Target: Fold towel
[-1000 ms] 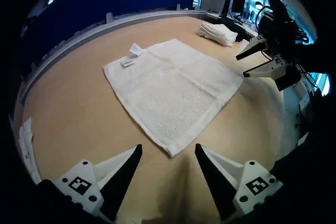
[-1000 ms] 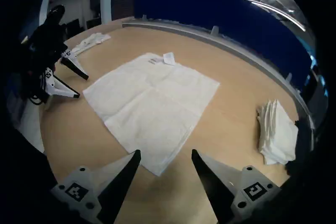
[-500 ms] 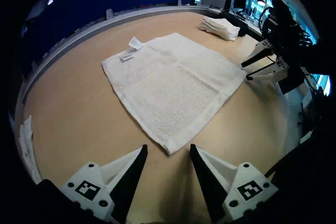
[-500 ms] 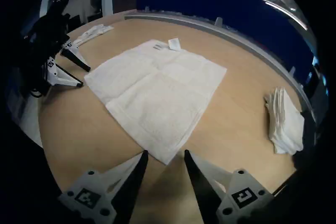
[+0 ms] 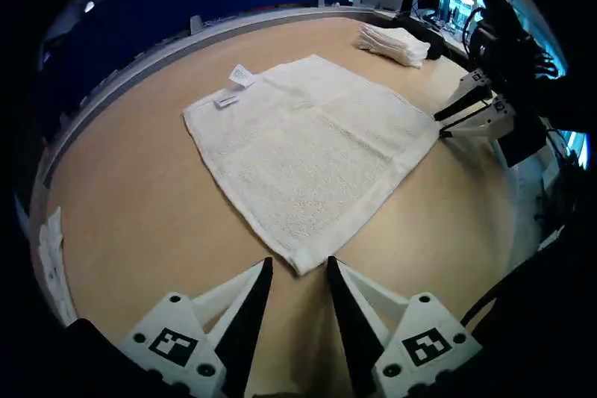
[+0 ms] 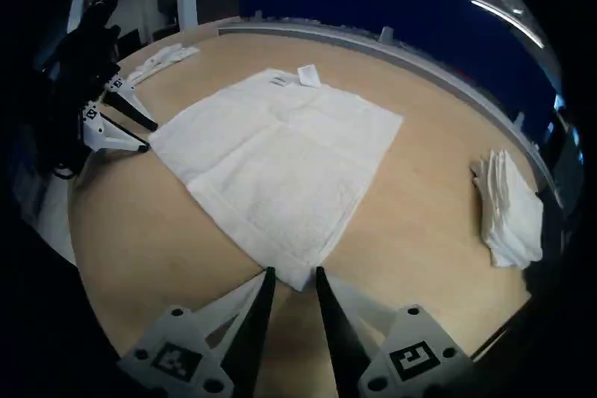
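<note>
While the towel (image 5: 313, 144) lies spread flat on the wooden table (image 5: 134, 196), the left gripper view has the left gripper (image 5: 298, 267) low at the nearest corner, its fingers a narrow gap apart with the corner tip between them. Over in the right gripper view, the right gripper (image 6: 293, 272) sits likewise at another corner, fingers slightly apart either side of the tip

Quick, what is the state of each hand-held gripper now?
Left hand-held gripper: open, towel corner between its fingers.
Right hand-held gripper: open, narrow gap around another towel corner.
</note>
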The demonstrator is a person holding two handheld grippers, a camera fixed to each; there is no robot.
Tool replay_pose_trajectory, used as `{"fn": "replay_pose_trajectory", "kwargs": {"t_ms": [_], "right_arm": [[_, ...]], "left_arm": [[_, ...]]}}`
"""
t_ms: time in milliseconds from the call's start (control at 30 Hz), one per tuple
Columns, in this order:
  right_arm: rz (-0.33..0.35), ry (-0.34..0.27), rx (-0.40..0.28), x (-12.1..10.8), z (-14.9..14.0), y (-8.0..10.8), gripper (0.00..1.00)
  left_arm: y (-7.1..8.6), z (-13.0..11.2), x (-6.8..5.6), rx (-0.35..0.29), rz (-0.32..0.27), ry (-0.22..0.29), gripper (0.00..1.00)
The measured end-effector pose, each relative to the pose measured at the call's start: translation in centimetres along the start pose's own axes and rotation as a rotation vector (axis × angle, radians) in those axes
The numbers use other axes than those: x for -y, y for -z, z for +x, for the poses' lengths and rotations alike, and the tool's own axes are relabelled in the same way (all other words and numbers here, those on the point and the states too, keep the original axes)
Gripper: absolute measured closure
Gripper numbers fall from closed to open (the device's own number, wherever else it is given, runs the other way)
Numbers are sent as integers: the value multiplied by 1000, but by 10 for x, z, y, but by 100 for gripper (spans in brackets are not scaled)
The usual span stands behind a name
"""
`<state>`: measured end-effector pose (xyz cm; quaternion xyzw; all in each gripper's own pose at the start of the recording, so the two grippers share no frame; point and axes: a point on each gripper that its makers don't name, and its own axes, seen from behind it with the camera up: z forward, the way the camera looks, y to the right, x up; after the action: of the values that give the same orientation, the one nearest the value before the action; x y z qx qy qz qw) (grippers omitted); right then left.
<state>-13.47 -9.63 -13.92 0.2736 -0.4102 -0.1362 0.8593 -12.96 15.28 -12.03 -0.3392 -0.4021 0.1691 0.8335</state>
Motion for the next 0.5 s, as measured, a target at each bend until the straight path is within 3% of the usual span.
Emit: {"fn": "replay_pose_trajectory", "kwargs": {"t_ms": [233,500], "right_arm": [[7,-1,5,4,0,-1,78],[-20,-9,11,-4,2,1,82]], "left_arm": [[-1,1,-5,2,0,-6,63],[-1,1,-2,7,15,22,83]]}}
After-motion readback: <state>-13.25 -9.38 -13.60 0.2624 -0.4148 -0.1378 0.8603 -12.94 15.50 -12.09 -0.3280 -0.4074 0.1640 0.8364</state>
